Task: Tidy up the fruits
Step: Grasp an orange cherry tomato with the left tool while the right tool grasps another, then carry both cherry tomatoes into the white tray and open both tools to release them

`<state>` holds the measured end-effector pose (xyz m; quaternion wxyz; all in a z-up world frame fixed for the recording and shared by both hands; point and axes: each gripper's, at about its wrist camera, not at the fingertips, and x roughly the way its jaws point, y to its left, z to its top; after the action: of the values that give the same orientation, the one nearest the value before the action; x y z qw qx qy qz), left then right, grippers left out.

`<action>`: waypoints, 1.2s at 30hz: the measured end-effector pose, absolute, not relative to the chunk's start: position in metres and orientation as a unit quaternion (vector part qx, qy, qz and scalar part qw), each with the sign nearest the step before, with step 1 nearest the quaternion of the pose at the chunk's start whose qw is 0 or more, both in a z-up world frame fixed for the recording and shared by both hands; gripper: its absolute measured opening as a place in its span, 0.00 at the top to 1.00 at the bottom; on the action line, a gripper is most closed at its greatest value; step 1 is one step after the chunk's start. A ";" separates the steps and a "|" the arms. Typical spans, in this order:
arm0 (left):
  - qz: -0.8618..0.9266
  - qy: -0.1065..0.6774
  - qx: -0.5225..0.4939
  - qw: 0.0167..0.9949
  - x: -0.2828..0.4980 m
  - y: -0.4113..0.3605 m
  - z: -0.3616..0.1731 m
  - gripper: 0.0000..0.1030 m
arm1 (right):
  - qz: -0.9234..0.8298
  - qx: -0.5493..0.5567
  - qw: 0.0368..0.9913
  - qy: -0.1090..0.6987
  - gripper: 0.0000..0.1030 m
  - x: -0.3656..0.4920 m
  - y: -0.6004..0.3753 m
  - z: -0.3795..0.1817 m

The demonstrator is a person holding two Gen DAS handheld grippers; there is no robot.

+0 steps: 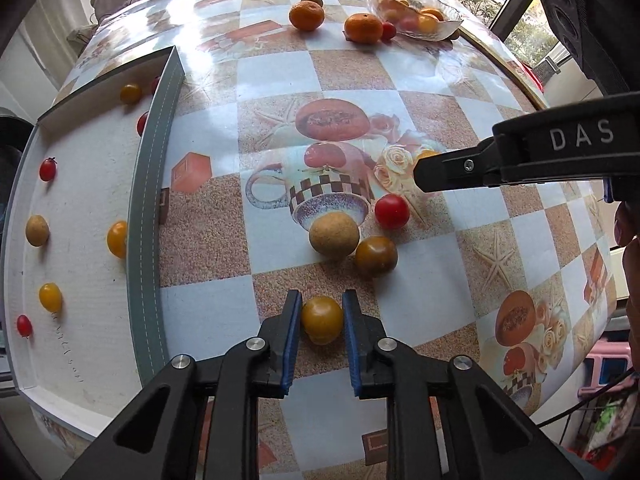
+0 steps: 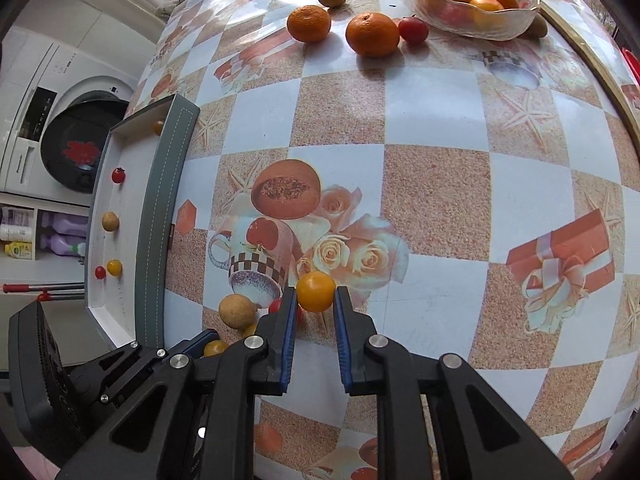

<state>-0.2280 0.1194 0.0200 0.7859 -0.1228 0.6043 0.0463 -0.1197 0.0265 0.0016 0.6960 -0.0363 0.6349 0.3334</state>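
The left gripper brackets a yellow tomato on the near tablecloth, its pads not visibly pressing; the right gripper likewise flanks an orange tomato. Each should close gently, centred, then carry to the tray at left.

The table wears a glossy, smooth printed oilcloth that throws back window glare at its far end. The clear ribbed glass bowl shines wetly. The two orange mandarins have a dimpled, faintly glossy peel; the round tan longan looks matt and rough. The yellow cherry tomato is smooth and shiny. The grey-rimmed tray has stitched, leather-like edging and a matt white floor. The jaws are matt black plastic with blue rubbery pads and bright metal pins.
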 end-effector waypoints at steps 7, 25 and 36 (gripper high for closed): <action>0.036 0.608 -0.160 0.777 -0.234 0.131 0.025 0.79 | 0.326 -0.014 0.699 0.636 0.81 -0.120 0.015 0.005; 0.109 0.562 -0.190 0.798 -0.262 0.194 0.071 0.79 | 0.375 -0.049 0.694 0.612 0.81 -0.130 0.057 0.034; 0.219 0.536 -0.217 0.786 -0.316 0.270 0.071 0.79 | 0.436 -0.103 0.671 0.591 0.81 -0.154 0.144 0.047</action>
<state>-0.3157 0.2702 0.0713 0.7860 -0.2173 0.5358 0.2188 -0.1539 0.1442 0.0469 0.6712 -0.1025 0.5908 0.4359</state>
